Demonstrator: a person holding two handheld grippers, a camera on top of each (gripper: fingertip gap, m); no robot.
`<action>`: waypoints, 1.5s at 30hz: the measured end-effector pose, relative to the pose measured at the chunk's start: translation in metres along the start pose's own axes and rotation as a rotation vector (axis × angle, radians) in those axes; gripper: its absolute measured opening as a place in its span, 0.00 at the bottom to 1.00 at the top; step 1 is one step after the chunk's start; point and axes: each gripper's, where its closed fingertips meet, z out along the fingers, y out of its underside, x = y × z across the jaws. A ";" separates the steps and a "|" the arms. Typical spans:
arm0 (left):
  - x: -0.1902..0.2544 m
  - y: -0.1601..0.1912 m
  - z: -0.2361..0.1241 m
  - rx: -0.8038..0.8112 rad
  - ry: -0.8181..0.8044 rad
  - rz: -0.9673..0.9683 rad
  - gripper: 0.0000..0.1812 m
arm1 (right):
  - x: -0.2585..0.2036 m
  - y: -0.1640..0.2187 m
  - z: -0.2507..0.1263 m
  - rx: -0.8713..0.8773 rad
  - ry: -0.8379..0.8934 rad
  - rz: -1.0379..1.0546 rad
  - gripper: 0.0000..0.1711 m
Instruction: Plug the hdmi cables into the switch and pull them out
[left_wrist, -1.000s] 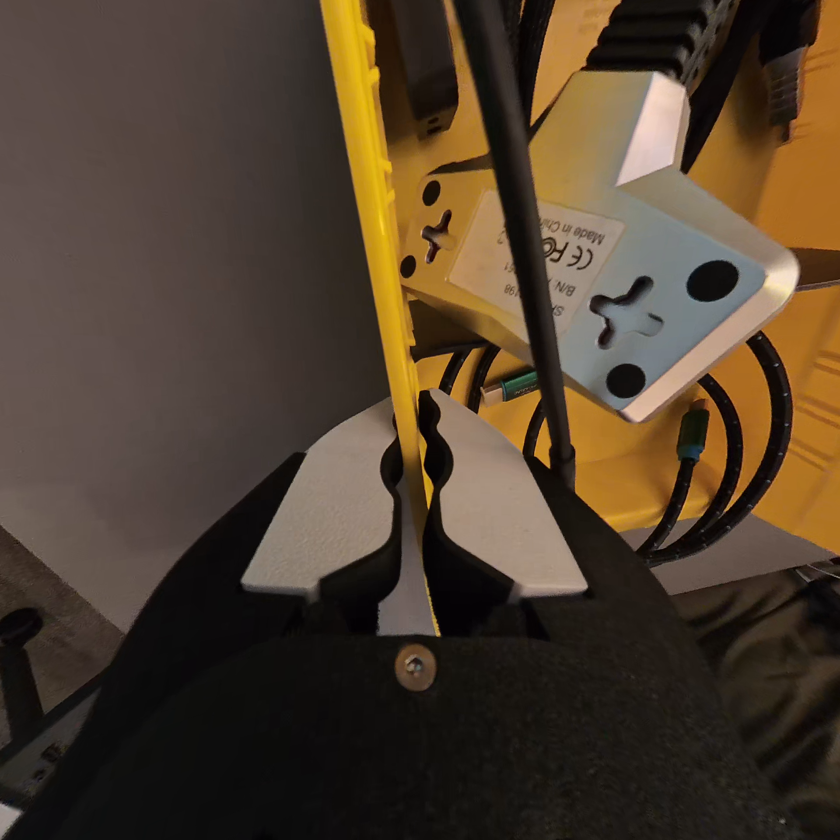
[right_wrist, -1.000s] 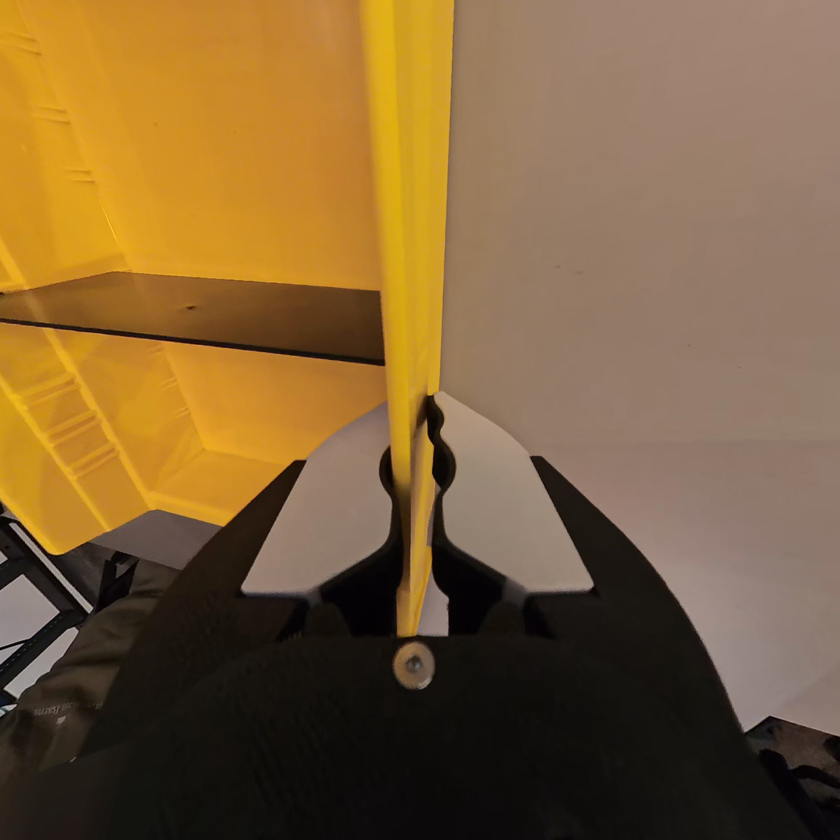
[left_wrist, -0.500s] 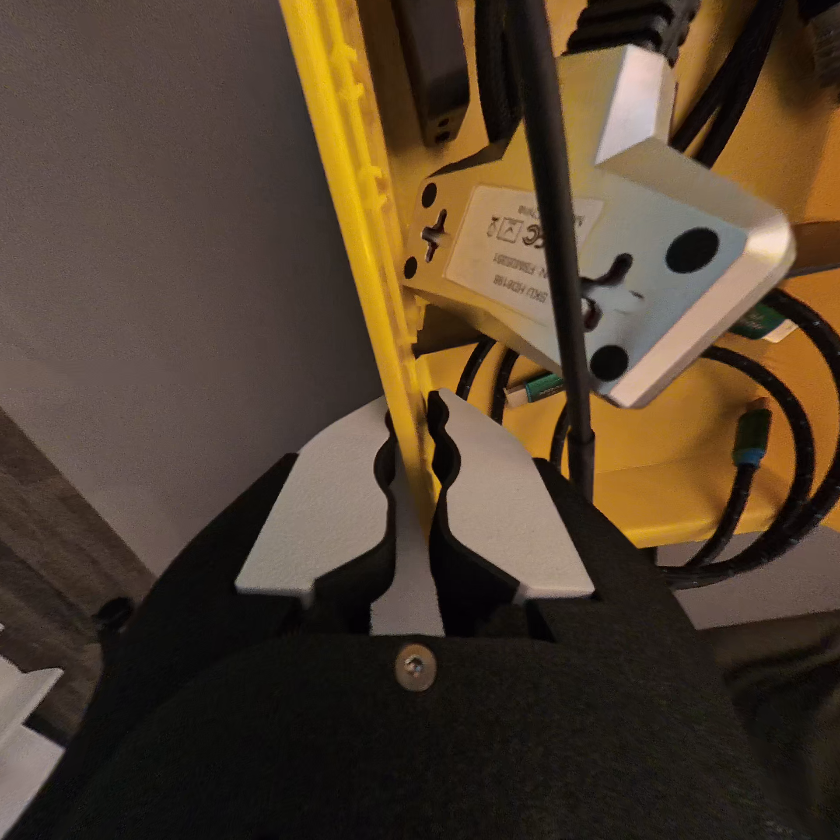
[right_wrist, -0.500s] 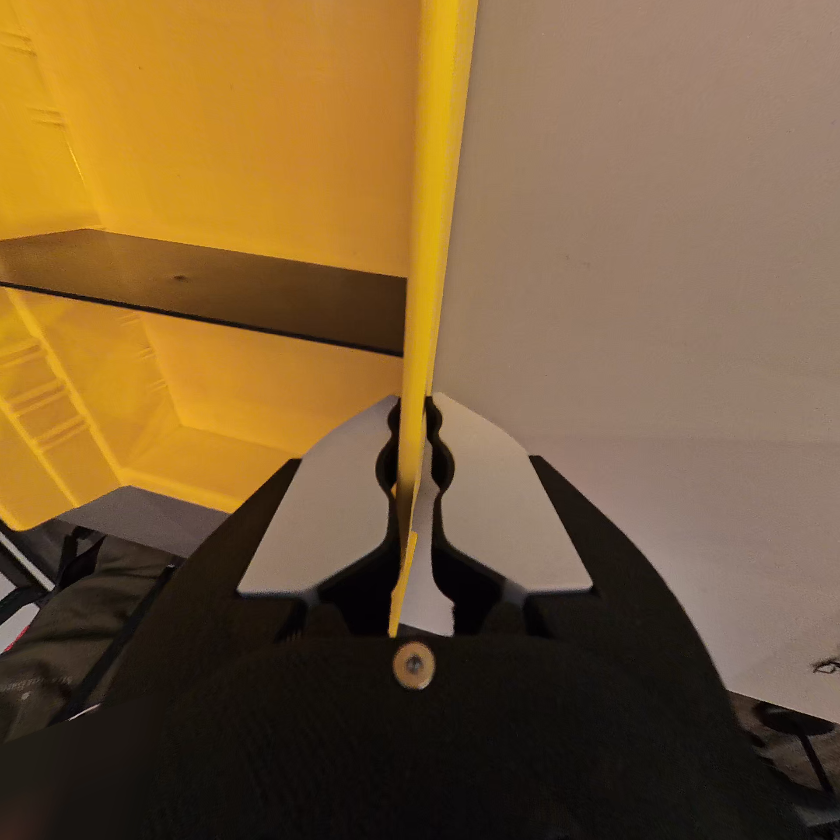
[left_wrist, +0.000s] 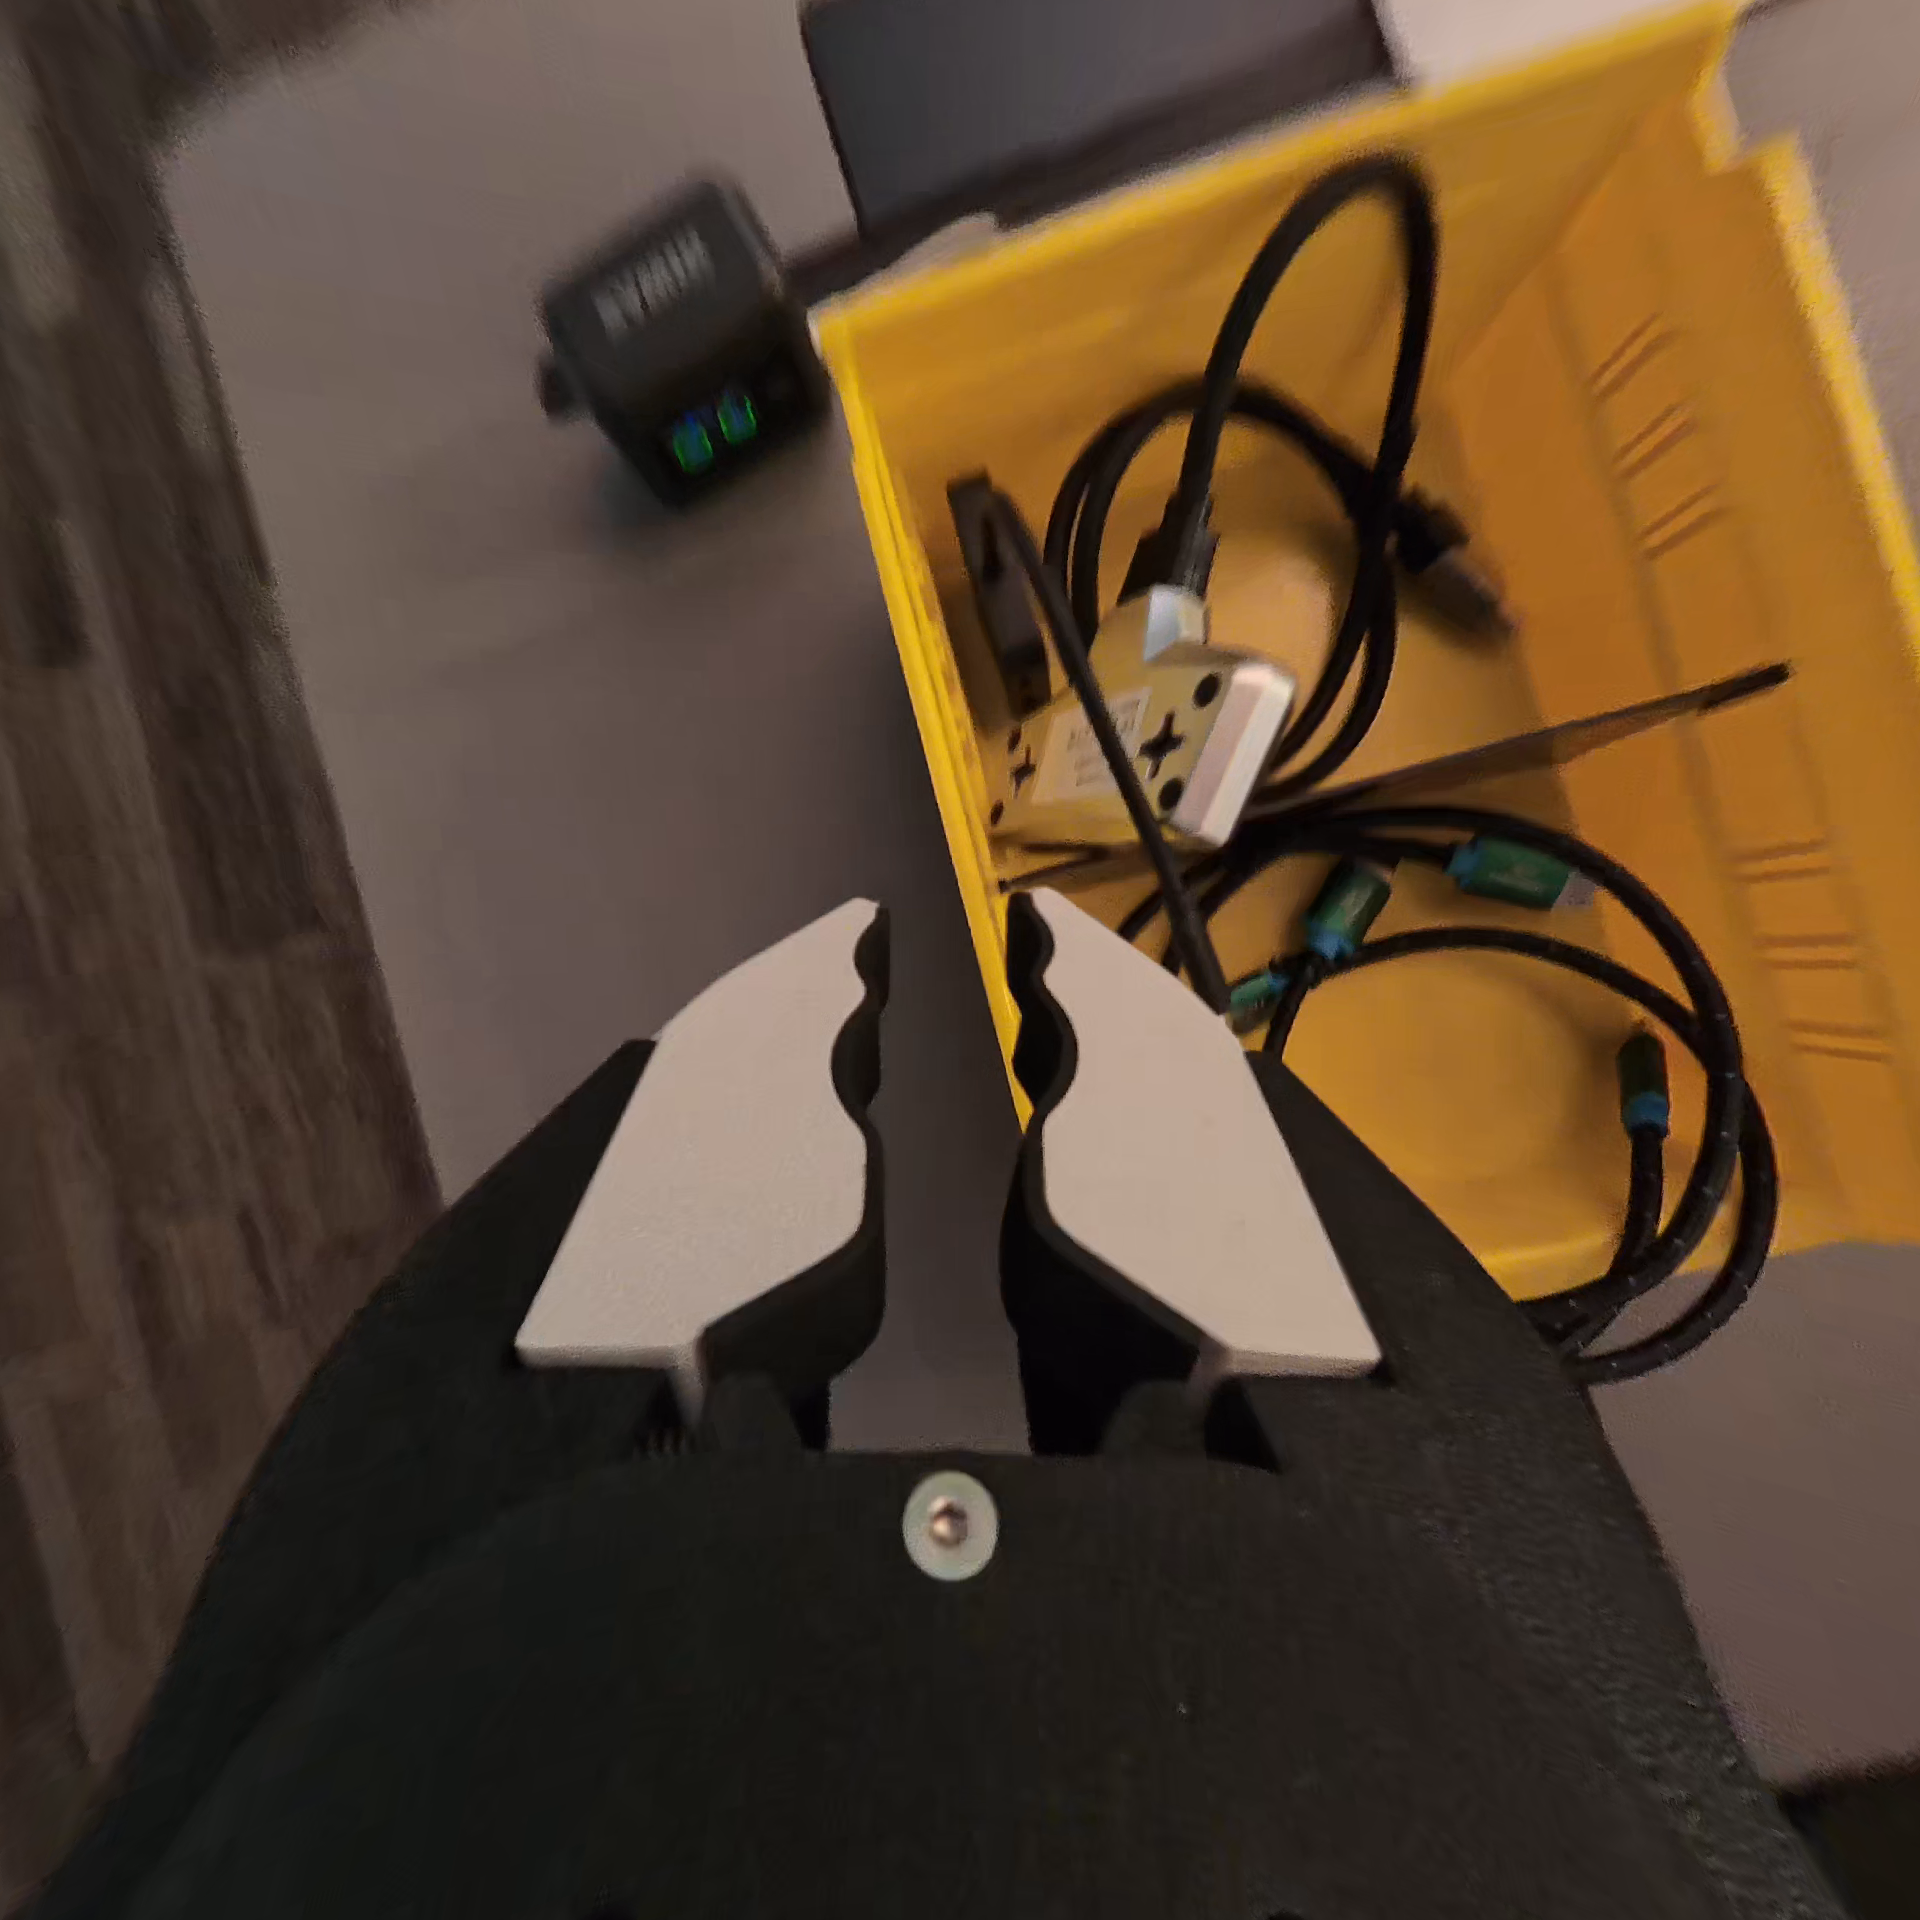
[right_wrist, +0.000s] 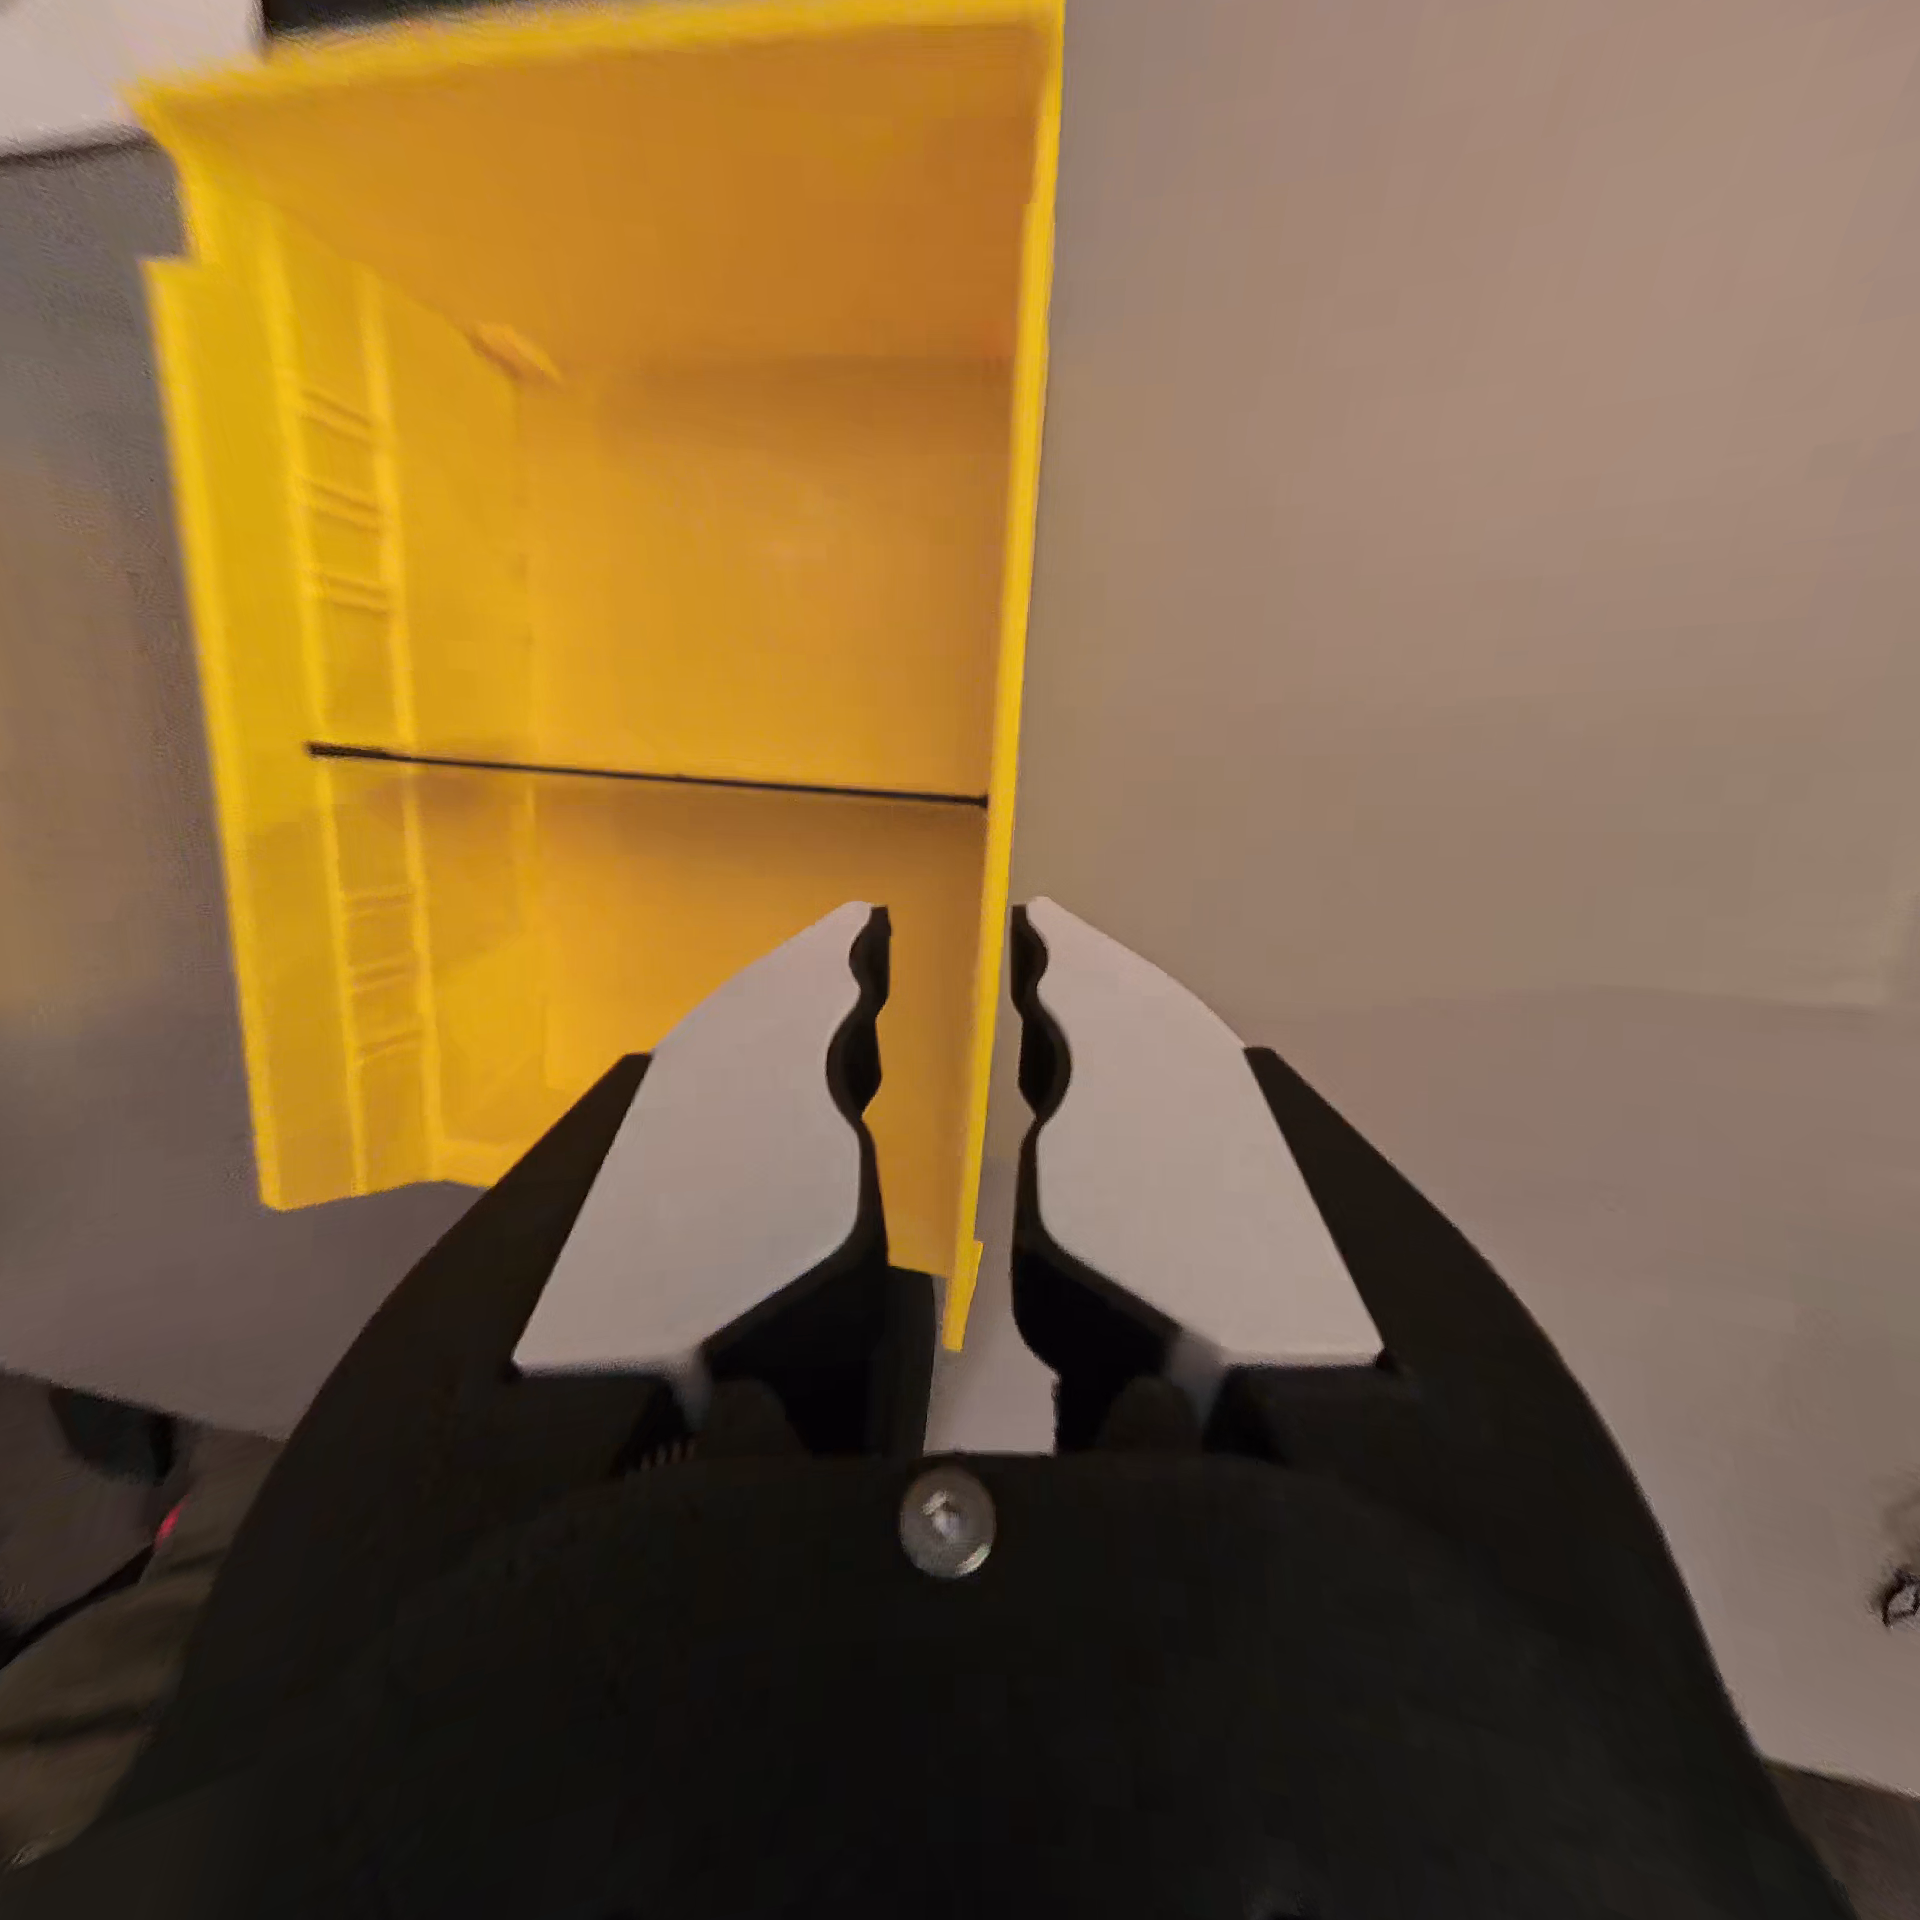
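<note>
A silver switch (left_wrist: 1143, 727) lies underside up, with a label on it, in a yellow bin (left_wrist: 1662, 520) near its left wall. Black braided HDMI cables (left_wrist: 1704, 1039) with green plugs (left_wrist: 1496, 873) coil around it, and one loop hangs over the bin's near edge. My left gripper (left_wrist: 951, 914) is open, and the near end of the bin's left wall stands between its jaws. In the right wrist view my right gripper (right_wrist: 951, 914) is open astride the bin's right wall (right_wrist: 987, 1039). The part of the bin (right_wrist: 727, 520) in that view holds nothing.
The bin stands on a grey table (left_wrist: 623, 727). A thin black divider (right_wrist: 644, 774) crosses the bin. A small black device with green lights (left_wrist: 686, 353) sits left of the bin. A dark flat object (left_wrist: 1091, 83) lies behind it. Wood floor (left_wrist: 156, 935) shows at the left. The grippers' ends are close to 75 cm from one another. The left tips stand about 6 cm off the silver switch (left_wrist: 1143, 727).
Both grippers were shut on the bin's side walls and have opened and drawn back. The bin now looks farther off and rests on the table. The view is blurred by motion.
</note>
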 end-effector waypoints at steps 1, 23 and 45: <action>0.000 -0.010 -0.011 0.090 -0.029 0.028 0.12 | -0.005 -0.007 -0.010 0.057 0.001 -0.014 0.14; 0.062 -0.025 0.021 0.270 -0.229 0.497 0.17 | -0.191 -0.065 -0.205 1.508 0.060 -0.746 0.27; 0.045 -0.030 0.037 -0.119 -0.303 0.585 0.12 | -0.205 -0.078 -0.148 1.287 0.109 -0.902 0.22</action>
